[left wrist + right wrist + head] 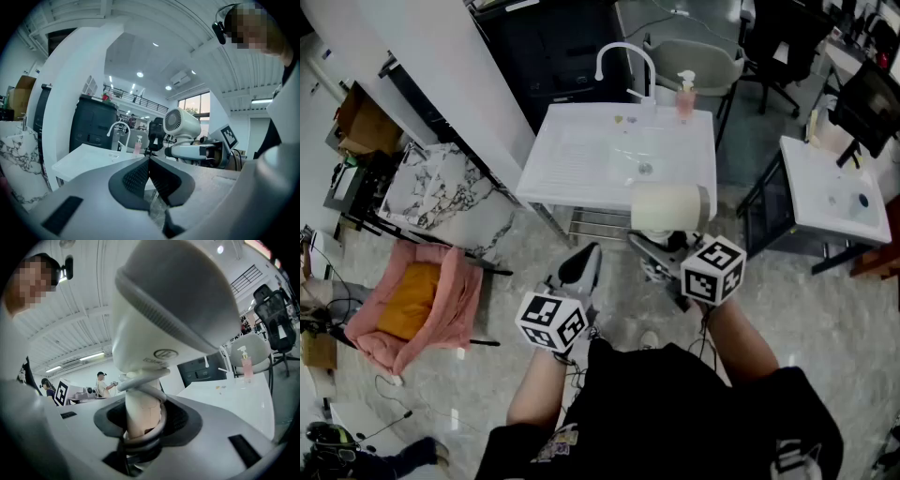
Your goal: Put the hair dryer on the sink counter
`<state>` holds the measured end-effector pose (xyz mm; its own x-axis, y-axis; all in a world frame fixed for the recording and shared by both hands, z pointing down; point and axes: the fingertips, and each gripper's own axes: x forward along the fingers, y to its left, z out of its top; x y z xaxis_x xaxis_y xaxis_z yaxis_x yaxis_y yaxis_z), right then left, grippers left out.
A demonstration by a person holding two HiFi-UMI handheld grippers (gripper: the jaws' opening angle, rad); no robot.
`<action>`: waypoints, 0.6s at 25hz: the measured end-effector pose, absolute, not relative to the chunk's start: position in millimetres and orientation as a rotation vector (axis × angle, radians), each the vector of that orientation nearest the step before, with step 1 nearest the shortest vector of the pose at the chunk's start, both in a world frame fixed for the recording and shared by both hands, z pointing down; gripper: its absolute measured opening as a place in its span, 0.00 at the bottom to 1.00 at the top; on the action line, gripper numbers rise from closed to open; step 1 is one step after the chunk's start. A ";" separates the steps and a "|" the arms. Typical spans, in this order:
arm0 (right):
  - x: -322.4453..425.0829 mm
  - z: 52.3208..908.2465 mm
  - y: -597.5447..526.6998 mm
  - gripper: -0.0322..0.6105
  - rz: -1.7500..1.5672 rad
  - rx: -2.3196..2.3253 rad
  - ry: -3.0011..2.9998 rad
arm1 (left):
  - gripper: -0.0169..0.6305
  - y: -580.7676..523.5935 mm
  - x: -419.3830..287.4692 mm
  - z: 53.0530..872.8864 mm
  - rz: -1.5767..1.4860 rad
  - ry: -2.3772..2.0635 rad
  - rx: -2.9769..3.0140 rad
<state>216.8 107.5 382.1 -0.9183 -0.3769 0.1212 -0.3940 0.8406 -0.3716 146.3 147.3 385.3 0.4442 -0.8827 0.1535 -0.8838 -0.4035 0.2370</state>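
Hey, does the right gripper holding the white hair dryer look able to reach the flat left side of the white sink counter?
Probably yes. The right gripper holds the white hair dryer just before the white sink counter, whose flat left side looks bare; the left gripper hangs aside.

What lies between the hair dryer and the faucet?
Between the hair dryer and the faucet lies the sink basin with its drain, seen in the head view.

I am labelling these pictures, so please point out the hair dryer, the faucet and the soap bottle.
hair dryer (pixel 667 206), head view, on its white barrel.
faucet (pixel 625 46), head view, on its curved top.
soap bottle (pixel 685 101), head view, on its pink body.
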 end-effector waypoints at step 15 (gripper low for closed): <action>220.6 388.2 96.5 0.32 0.631 0.622 -2.961 | 0.02 137.4 148.5 388.4 0.004 -1.525 2.410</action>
